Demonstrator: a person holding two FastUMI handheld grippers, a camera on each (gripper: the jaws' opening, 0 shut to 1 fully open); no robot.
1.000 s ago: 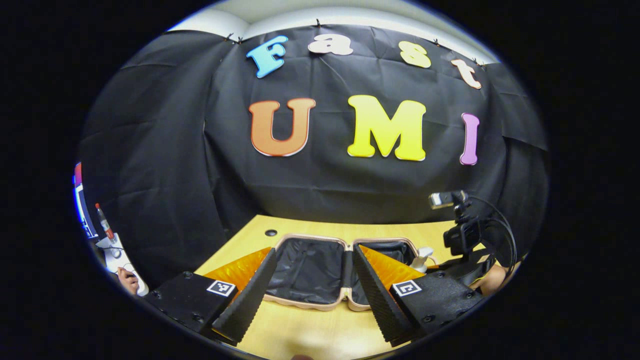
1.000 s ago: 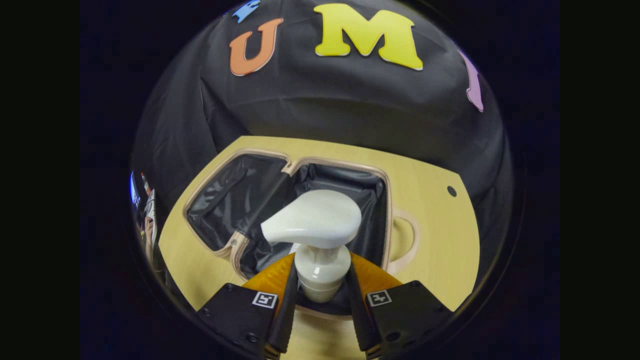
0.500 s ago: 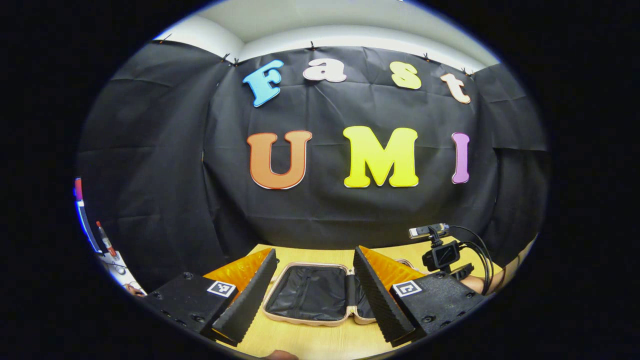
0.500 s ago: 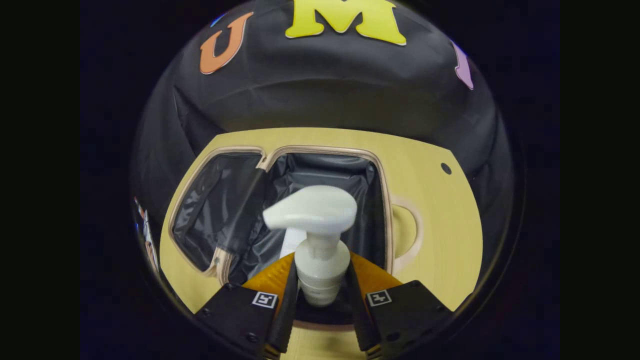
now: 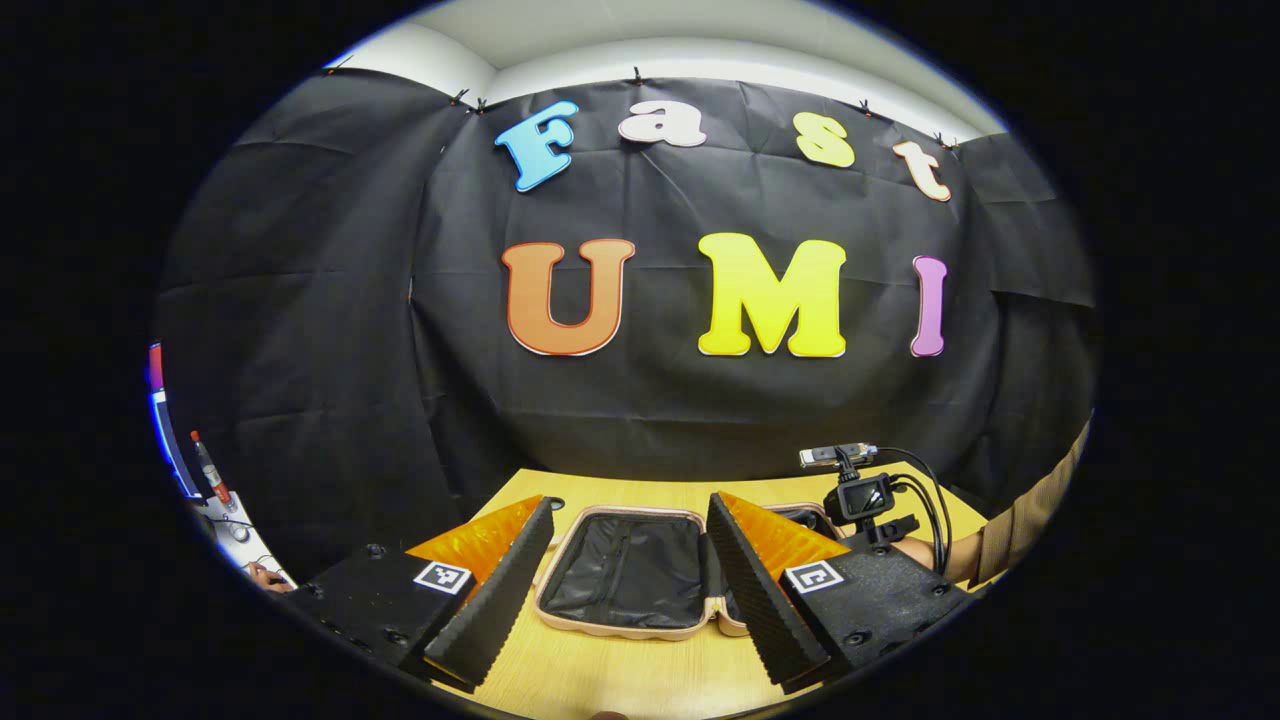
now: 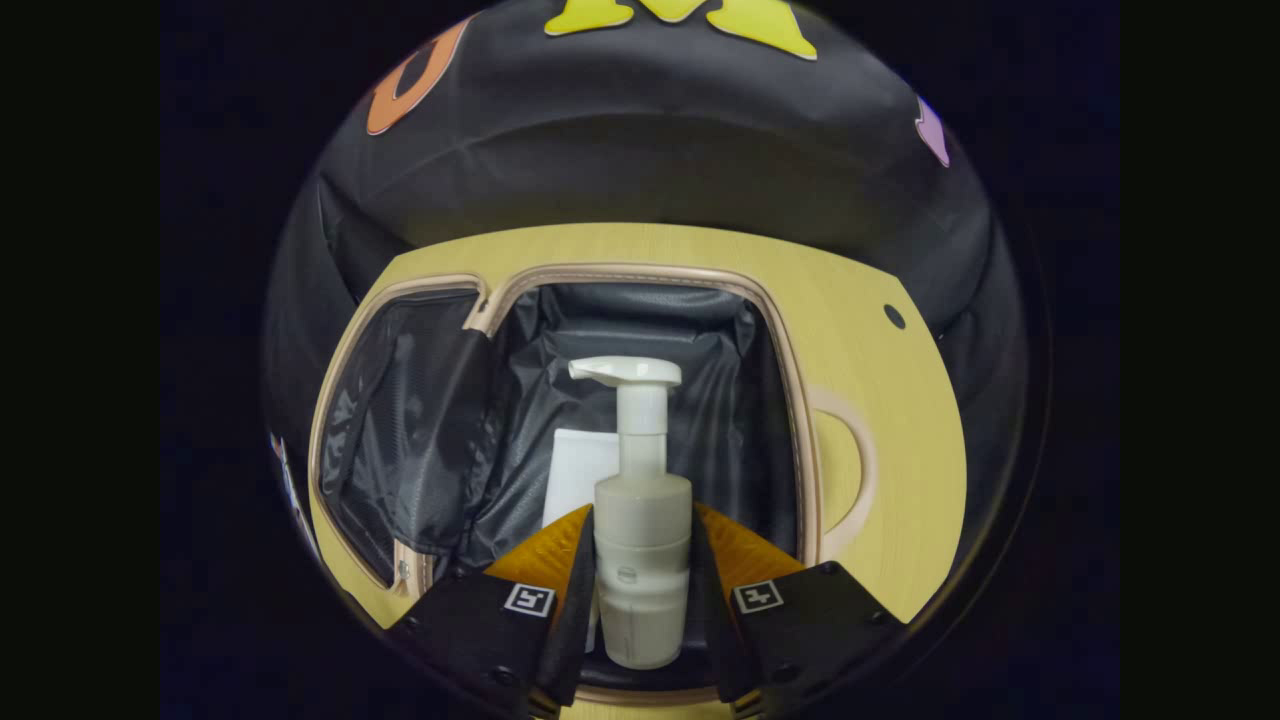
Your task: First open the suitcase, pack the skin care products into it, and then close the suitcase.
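1. Left gripper view: your left tongs (image 5: pixel 628 590) gape wide, holding nothing, above the wooden worktop (image 5: pixel 620 680); keep them clear of the open pink hard-shell suitcase with black lining (image 5: pixel 625 575).
2. Right gripper view: your right tongs (image 6: pixel 640 610) clamp the upright cream plastic pump bottle (image 6: pixel 640 560) over the suitcase's right half. Lower it gently beside the flat white box (image 6: pixel 580 470) before releasing.

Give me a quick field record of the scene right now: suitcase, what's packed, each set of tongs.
suitcase: open flat on the wooden table, both black-lined halves showing
right tongs: shut on the pump bottle, holding it upright over the right-hand half
pump bottle: white, nozzle pointing left in the right gripper view
already inside: a white box in the same half, behind the bottle
left tongs: open, empty, above the table in front of the suitcase
lid step: not yet closed
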